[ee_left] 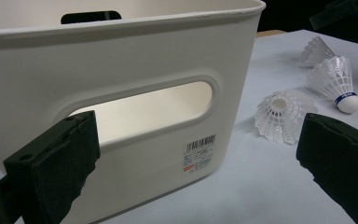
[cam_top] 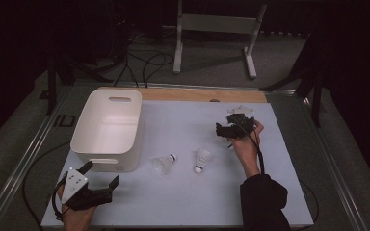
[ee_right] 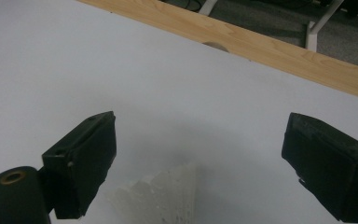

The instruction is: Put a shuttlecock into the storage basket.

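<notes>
White feathered plastic shuttlecock (ee_right: 161,198) lies just below and between the jaws of the right claw (ee_right: 200,163), skirt fanning up toward the camera; jaws spread wide, nothing gripped. Cork end is cut off at the bottom edge of the right gripper view, so its long axis is only guessed as running back toward the hand. In the high view the right claw (cam_top: 236,129) sits over it and the hand covers most of it.

Two more white shuttlecocks (cam_top: 164,163) (cam_top: 201,160) lie on the pale worktop (cam_top: 188,202), between the two claws, corks pointing different ways.

Left claw (cam_top: 101,175) rests released near the worktop's near edge, jaws apart, facing the white plastic handled tub (ee_left: 121,93); the nearest loose shuttlecock (ee_left: 282,116) lies to its right, skirt mouth turned toward it.

Judgement: right hand is far nearer its bird; closing should need only a slight drop. Tub interior is hard to see into
</notes>
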The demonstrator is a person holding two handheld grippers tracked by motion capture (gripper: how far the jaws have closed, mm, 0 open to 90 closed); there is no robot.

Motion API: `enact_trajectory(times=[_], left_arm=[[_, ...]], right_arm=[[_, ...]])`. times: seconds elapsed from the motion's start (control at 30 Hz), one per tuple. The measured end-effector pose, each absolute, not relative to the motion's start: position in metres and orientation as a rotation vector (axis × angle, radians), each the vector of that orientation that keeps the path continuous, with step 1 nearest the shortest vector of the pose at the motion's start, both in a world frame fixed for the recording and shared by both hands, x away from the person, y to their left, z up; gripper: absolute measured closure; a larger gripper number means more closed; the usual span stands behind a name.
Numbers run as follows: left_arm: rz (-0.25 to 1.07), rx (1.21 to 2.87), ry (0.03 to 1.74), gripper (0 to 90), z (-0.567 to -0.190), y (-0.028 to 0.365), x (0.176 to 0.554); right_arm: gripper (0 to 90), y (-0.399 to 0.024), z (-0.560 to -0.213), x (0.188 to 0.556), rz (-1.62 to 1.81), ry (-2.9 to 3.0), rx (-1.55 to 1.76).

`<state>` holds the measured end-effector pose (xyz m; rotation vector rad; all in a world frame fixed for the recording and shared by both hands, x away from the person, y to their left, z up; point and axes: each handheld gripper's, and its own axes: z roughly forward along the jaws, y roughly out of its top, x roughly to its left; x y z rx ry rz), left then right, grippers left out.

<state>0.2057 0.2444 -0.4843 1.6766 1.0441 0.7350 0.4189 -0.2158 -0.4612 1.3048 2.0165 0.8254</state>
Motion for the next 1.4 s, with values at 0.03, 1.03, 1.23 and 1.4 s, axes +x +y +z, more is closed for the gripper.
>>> enact_trajectory(times=[0.03,1.03,1.23,1.4], left_arm=[[0.736,1.677,1.044,0.1,-0.484,0.244,0.206],[0.735,1.681,1.041,0.0,-0.484,0.244,0.206],[0.736,1.682,1.041,0.0,-0.485,0.243,0.206],[0.736,1.68,1.042,0.1,-0.484,0.244,0.206]], right_arm=[[10.0,-0.216,-0.462,0.419,0.822,2.02,1.302],[12.1,-0.217,-0.48,0.437,0.747,2.049,1.361],[13.6,-0.213,-0.482,0.438,0.735,2.059,1.367],[14.4,-0.213,-0.486,0.439,0.721,2.064,1.382]])
